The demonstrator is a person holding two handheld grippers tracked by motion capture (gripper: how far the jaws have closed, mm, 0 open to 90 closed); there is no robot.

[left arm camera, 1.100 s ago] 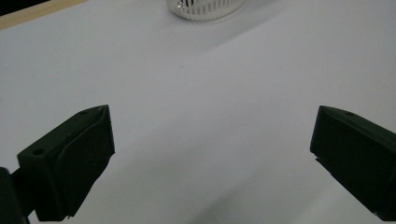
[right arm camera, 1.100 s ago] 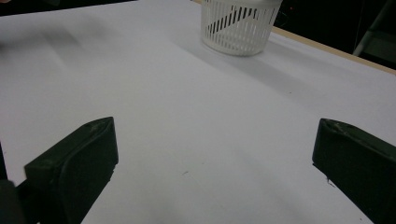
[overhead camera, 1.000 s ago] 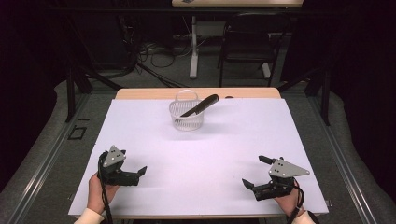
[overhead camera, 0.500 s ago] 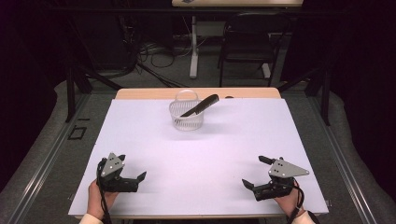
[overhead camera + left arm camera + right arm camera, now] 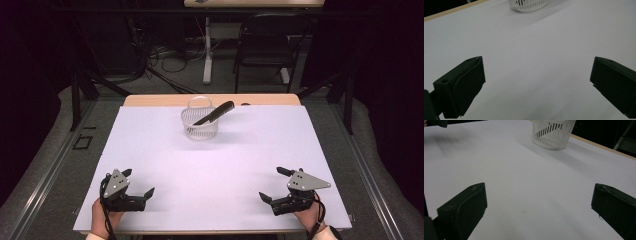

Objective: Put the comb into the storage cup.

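A white slotted basket [image 5: 201,123] stands at the far middle of the table, with a long black object [image 5: 216,113] leaning out of it to the right. Low over the near left corner, my left gripper [image 5: 139,181] is open and holds nothing. Just as empty and open, my right gripper [image 5: 271,183] rests near the front right corner. In the left gripper view the jaws of the left gripper [image 5: 537,75] stand wide apart and the basket [image 5: 529,5] lies far ahead. The right gripper [image 5: 539,200] faces the basket [image 5: 552,132] too, jaws spread.
A white sheet [image 5: 215,165] covers the table, with a strip of wooden edge [image 5: 160,100] showing at the back. Beyond the table stand a dark chair [image 5: 265,50] and a white stand [image 5: 207,50] among floor cables.
My left gripper has drawn back toward the table's front edge. The right gripper, the basket and the black object have stayed put.
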